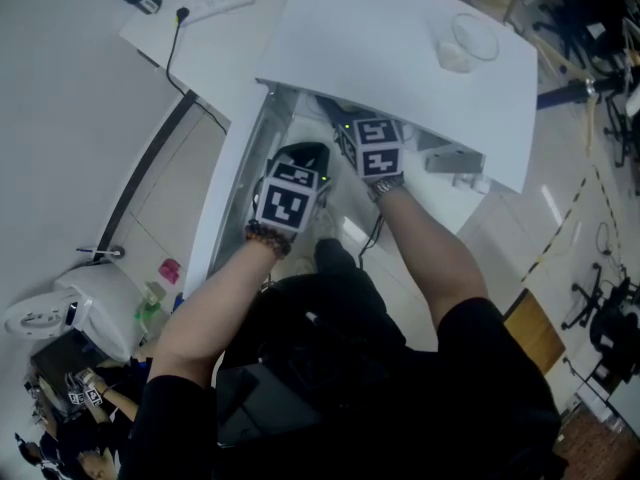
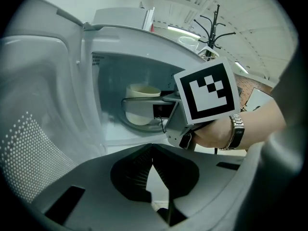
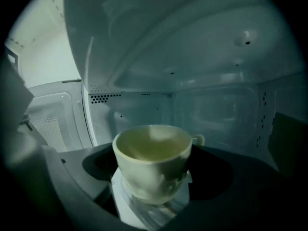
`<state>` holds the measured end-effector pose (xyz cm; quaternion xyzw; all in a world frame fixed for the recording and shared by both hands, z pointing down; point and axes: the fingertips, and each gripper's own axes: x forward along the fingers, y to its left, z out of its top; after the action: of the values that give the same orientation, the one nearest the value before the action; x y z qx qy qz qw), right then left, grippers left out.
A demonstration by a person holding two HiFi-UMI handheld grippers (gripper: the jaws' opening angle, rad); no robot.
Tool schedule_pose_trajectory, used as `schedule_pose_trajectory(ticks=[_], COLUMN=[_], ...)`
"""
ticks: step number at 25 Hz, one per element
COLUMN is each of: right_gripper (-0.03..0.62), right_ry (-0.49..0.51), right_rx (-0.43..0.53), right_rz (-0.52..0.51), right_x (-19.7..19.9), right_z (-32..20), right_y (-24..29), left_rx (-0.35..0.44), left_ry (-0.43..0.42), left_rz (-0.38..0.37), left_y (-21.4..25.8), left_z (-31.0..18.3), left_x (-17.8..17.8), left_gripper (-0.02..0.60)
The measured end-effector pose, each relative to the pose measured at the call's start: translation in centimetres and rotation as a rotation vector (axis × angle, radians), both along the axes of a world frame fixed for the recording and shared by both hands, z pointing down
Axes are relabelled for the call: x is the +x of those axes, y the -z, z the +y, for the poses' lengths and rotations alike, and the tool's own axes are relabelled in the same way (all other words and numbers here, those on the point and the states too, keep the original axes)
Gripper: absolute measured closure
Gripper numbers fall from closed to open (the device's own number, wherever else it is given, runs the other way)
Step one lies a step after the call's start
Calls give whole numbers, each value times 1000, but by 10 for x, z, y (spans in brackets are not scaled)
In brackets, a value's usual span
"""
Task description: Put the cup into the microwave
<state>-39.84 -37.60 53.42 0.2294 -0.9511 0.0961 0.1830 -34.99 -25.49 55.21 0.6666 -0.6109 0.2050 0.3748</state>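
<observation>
White microwave [image 2: 120, 37], door swung open; tiled floor [image 1: 150, 208] below it, white table [image 1: 215, 38] beyond. Cup [image 3: 151, 160] inside the microwave cavity, upright, mouth up, axis vertical, handle toward the back wall. Right gripper [image 2: 126, 112] spread wide, pinching the cup. Left gripper [image 2: 153, 150] pressed together, empty, just outside the microwave opening.

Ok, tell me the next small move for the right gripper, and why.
Probably lower the cup a little until it sits on the microwave floor, then open the jaws. The right gripper holds the cup between its jaws well inside the cavity, but I cannot tell whether its base is down yet.
</observation>
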Motion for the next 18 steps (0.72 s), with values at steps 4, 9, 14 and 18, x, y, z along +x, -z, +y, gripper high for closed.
schedule_pose_trajectory(ticks=[4, 9, 14, 18], right_gripper=[138, 138, 138, 134], right_ry=[3, -3, -10, -11], right_rx=[-7, -21, 8, 21], right_rz=[8, 12, 9, 4], right_x=[-4, -7, -11, -15], right_z=[-3, -6, -13, -15], right_y=[-5, -15, -13, -11], left_rx=[-4, -11, -20, -20], left_ry=[3, 10, 16, 21], left_rz=[3, 5, 8, 7], left_y=[-2, -7, -11, -11], left_z=[-4, -6, -7, -9], left_x=[-2, -6, -8, -11], left_gripper=[581, 581, 581, 581])
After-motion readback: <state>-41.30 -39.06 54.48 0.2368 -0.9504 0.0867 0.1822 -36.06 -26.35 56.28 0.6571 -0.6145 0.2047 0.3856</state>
